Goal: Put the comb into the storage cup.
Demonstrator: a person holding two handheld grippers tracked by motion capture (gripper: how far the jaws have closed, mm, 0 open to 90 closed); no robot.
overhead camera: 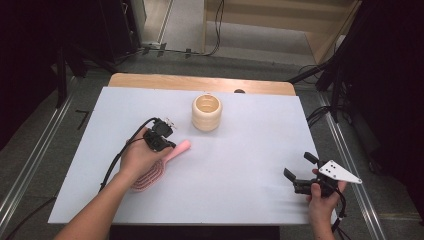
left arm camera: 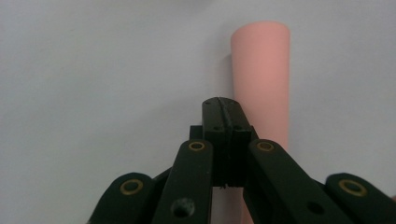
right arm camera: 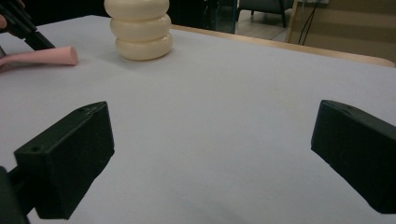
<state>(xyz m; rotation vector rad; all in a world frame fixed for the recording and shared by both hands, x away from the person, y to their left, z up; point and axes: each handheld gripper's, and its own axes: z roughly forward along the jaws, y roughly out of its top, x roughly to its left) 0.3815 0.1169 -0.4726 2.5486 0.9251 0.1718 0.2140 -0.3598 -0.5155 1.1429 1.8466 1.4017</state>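
A pink hairbrush lies on the white table, handle pointing toward the cream ribbed cup, bristle head partly under the person's left hand. My left gripper is shut, its tips at the table just beside the handle. In the left gripper view the jaws are pressed together with nothing between them, and the pink handle lies just to their right. My right gripper stands open near the front right, nothing between its jaws. From there the cup and handle show far off.
A wooden strip edges the table's far side. Cables and dark stands lie on the floor behind and to the right. Bare white surface stretches between the two grippers.
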